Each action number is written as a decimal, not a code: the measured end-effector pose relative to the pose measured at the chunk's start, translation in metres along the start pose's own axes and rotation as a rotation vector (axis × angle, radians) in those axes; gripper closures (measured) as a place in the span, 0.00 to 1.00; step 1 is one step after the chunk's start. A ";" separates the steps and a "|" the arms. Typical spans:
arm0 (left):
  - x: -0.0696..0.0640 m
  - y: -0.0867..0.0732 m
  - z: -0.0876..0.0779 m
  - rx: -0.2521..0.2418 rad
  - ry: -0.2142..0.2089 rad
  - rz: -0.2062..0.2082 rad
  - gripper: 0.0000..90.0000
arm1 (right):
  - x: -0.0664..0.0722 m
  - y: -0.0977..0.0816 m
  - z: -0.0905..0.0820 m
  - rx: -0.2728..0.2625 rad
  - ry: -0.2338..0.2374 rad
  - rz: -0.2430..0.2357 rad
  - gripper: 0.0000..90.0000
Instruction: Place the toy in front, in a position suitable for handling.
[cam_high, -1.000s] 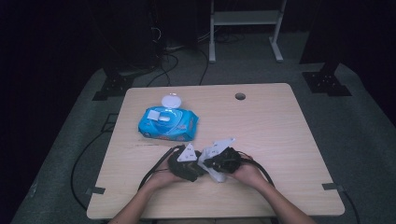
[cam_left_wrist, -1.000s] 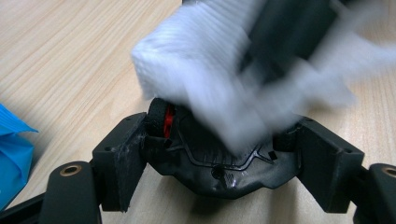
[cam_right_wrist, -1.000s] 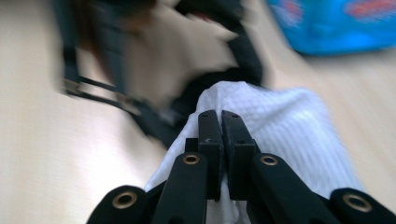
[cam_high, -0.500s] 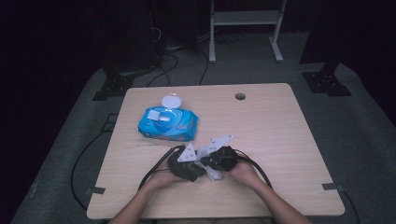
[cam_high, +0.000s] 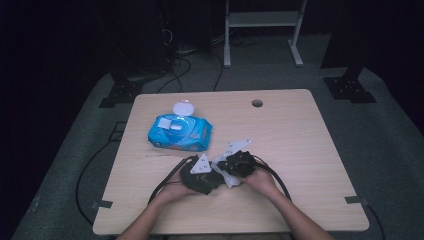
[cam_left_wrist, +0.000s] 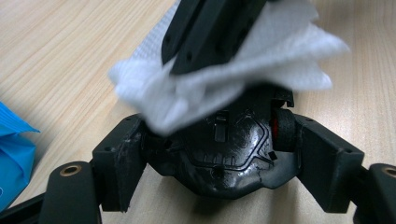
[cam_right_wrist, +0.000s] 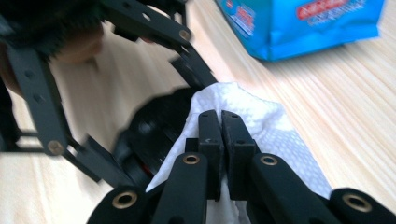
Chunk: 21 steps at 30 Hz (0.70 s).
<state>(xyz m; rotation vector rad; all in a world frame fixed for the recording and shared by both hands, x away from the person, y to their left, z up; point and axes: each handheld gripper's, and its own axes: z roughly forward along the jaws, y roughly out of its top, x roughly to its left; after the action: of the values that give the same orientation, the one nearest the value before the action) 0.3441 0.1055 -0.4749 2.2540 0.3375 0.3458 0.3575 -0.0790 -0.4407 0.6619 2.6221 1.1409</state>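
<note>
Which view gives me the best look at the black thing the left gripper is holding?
The left gripper view: the black object sits close and sharp between the left gripper jaws, partly covered by the white wipe. In the right gripper view it is blurred behind the wipe. The high view has it small and dark between the hands.

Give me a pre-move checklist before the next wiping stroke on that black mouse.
1. Left tongs clamp the black mouse on both sides: ok.
2. Right tongs shut on the white wipe: ok.
3. Wipe touching the mouse's top: ok; it drapes over it in the left gripper view.
4. Mouse resting on the table: ok.
5. Blue wipes pack apart from both tongs: ok.
6. Mouse surface clean: cannot tell; the wipe hides part of it.
</note>
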 end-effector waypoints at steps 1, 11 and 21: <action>0.000 0.000 0.000 0.001 0.001 0.001 0.26 | 0.002 0.002 0.003 -0.001 0.005 -0.008 0.97; 0.003 -0.002 -0.002 0.003 0.004 0.008 0.26 | -0.017 -0.008 -0.010 0.012 -0.057 0.020 0.97; 0.002 -0.002 -0.002 0.009 0.015 0.007 0.26 | -0.003 0.004 0.003 0.012 -0.047 -0.017 0.97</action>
<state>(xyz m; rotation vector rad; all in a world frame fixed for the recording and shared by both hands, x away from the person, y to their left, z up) 0.3447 0.1092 -0.4751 2.2630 0.3401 0.3660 0.3622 -0.0760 -0.4401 0.6600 2.5924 1.0917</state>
